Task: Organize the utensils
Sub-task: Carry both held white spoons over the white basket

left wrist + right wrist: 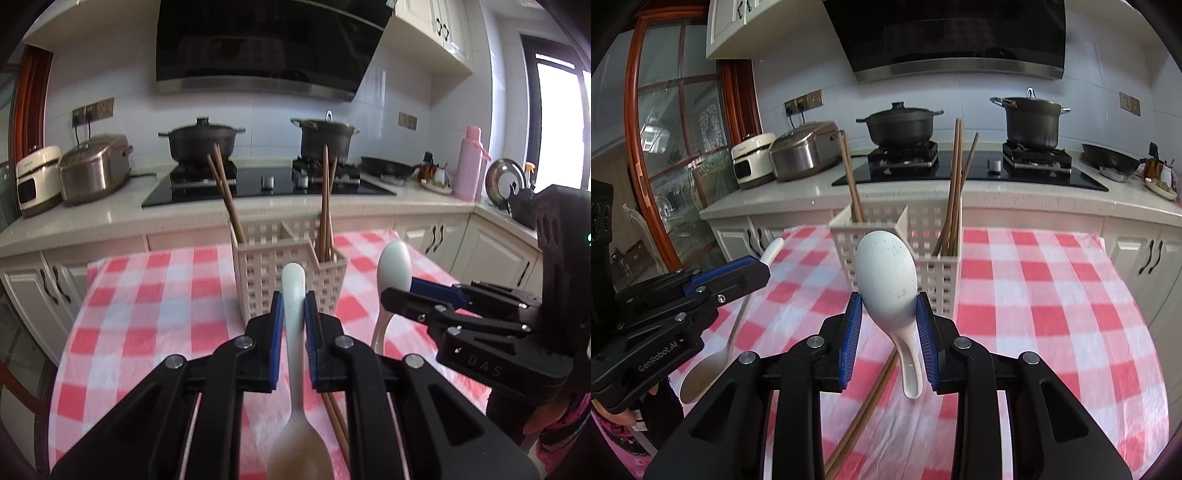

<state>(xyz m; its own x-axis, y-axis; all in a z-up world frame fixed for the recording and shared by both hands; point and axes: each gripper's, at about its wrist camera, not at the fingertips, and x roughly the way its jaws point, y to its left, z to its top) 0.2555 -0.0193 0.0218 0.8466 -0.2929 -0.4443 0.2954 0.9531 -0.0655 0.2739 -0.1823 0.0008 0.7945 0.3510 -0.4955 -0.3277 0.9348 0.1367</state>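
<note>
Left wrist view shows the left gripper (294, 325) pinching the pale handle of a long spoon (295, 369), handle tip pointing forward and up, bowl hanging low toward the camera. Just ahead on the red-checked tablecloth (147, 295) stands the white slatted utensil caddy (288, 266), with brown chopsticks (325, 206) upright in 2 of its compartments. More loose chopsticks (336, 417) lie on the cloth under the grippers.

Right wrist view shows the right gripper (889, 332) clamped on a speckled white rice paddle (886, 273) at the base of its blade, blade up, short handle drooping below the blue pads.

Both tools look lifted clear of the table, so the step in hand seems to be carrying them to the caddy. Next, each piece probably needs tipping upright over a free compartment and lowering before the fingers part; the long spoon would likely need turning so its bowl or handle enters cleanly without knocking the standing chopsticks.
</note>
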